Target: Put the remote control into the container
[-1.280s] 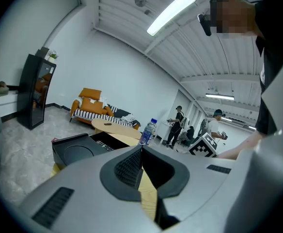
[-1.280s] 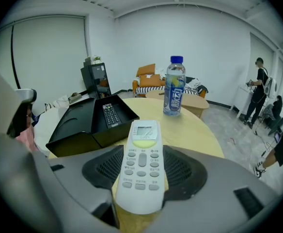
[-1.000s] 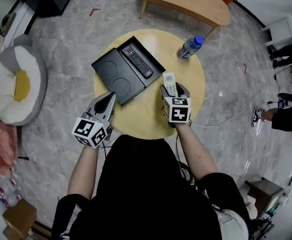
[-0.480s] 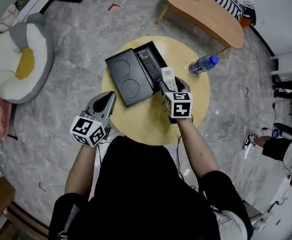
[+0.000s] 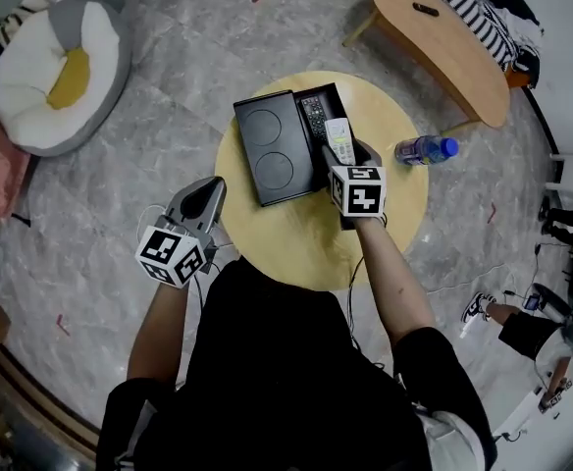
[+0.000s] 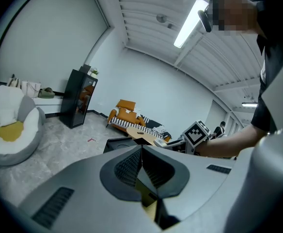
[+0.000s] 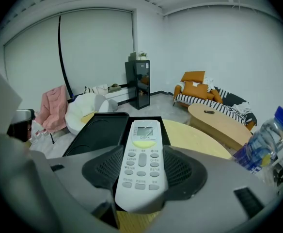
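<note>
My right gripper (image 5: 342,149) (image 7: 142,171) is shut on a white remote control (image 5: 339,140) (image 7: 141,165), buttons up. It holds the remote over the near right edge of the black container (image 5: 277,142) (image 7: 102,131) on the round yellow table (image 5: 321,234). A black remote (image 5: 313,115) lies in the container's right compartment. My left gripper (image 5: 200,200) (image 6: 142,160) is shut with nothing in it, held off the table's left edge over the floor.
A water bottle (image 5: 425,149) (image 7: 260,142) lies at the table's right edge. A long wooden coffee table (image 5: 445,39) (image 7: 219,121) stands beyond, a grey and white cushion seat (image 5: 59,61) on the floor to the left. A black cabinet (image 7: 140,83) stands by the far wall.
My right gripper has carried the white remote forward, from the table's middle to the container's near edge. The left gripper has stayed by the table's left edge.
</note>
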Demonstrator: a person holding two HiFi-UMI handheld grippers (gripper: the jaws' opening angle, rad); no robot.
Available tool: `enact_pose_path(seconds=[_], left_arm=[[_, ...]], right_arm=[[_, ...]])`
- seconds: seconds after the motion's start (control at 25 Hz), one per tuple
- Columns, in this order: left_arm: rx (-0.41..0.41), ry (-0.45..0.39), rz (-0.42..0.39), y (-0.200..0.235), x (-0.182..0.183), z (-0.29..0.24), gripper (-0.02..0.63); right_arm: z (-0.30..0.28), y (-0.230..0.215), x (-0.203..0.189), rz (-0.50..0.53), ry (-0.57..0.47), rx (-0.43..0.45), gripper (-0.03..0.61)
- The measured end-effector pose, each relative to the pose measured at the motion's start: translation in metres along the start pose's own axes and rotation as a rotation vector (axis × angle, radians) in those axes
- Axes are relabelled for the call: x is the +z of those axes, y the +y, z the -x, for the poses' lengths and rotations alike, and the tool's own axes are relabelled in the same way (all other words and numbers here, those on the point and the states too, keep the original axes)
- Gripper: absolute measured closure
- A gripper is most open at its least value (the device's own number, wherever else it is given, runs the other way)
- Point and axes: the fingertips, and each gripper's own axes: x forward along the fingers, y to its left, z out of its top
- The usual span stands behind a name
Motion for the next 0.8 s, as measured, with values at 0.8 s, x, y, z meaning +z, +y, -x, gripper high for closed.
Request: enact_pose_path(seconds=[0.8], left_arm=[[0.150,0.031,0.108,0.017,-0.038,0.008,0.607]], right_arm=[[-0.079,0.002,-0.004,0.043,0.116,0.103,0.314]])
